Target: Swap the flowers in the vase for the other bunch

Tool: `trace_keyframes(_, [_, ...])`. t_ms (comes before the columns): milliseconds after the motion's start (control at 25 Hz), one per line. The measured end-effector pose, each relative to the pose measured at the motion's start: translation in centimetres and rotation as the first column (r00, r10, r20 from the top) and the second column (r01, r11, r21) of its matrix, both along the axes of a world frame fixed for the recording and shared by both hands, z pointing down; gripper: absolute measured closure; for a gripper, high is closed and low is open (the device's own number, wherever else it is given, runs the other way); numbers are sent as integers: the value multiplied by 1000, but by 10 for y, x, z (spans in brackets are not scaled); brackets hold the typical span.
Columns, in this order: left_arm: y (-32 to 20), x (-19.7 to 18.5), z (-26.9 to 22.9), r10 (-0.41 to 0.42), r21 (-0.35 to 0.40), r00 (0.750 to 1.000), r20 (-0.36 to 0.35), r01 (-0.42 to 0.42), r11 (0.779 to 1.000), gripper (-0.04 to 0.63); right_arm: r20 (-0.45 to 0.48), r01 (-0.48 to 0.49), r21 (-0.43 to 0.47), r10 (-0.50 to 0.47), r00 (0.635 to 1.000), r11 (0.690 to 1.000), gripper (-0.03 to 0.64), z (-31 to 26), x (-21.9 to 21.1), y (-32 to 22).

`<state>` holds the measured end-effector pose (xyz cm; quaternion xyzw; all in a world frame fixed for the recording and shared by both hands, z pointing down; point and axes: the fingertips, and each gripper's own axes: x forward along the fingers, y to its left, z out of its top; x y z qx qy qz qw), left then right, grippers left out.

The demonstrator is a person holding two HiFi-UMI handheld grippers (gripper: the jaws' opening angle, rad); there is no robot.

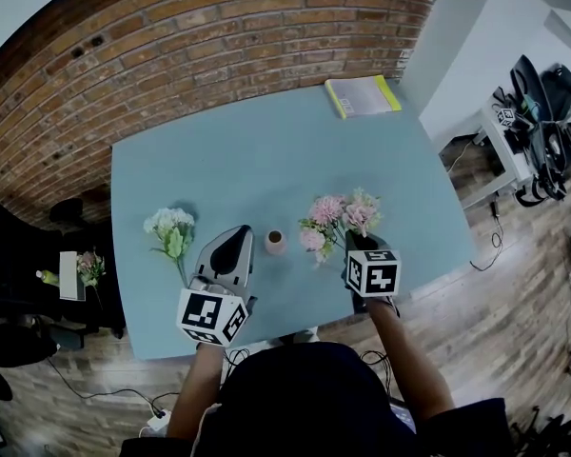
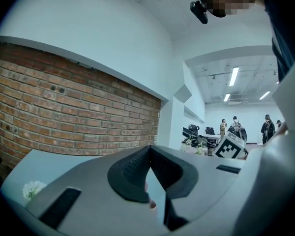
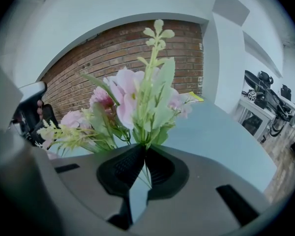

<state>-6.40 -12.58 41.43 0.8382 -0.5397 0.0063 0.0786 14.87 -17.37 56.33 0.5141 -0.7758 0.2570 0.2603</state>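
The small pink vase [image 1: 275,242] stands upright on the blue table [image 1: 266,141], near the edge where the person is. The right gripper [image 3: 145,150] has its jaws closed on the thin green stems of the pink bunch [image 3: 137,100]. The flowers rise up in front of the jaws. In the head view, this bunch [image 1: 339,219] is just beside the vase, on its right side. I cannot tell if it touches the table.

The white bunch [image 1: 171,230] lies flat on the table, at the left of the vase and apart from it. The left gripper [image 2: 150,151] has its jaws pressed together with nothing between them. Its tip is between the white bunch and the vase. A notebook with a yellow edge [image 1: 363,95] lies at the far side of the table.
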Motion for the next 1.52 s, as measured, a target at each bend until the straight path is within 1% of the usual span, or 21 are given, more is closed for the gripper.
trace_keyframes(480, [-5,3,5,-29,-17,999,16,29,999,588,-6,25,-81,-26,1000,996,595,35,2,-11])
trace_keyframes(1000, [-20,11,9,-52,-32,998,38,53,998,588,-20,43,-140,-46,999,989,595,67,11,-26])
trace_keyframes(1240, [-26,14,12,-61,-42,997,42,62,997,588,0,43,-175,-44,999,984,595,78,14,-30])
trace_keyframes(1520, [-29,16,16,-62,-57,997,52,65,996,588,10,47,-196,-46,999,979,595,90,14,-32])
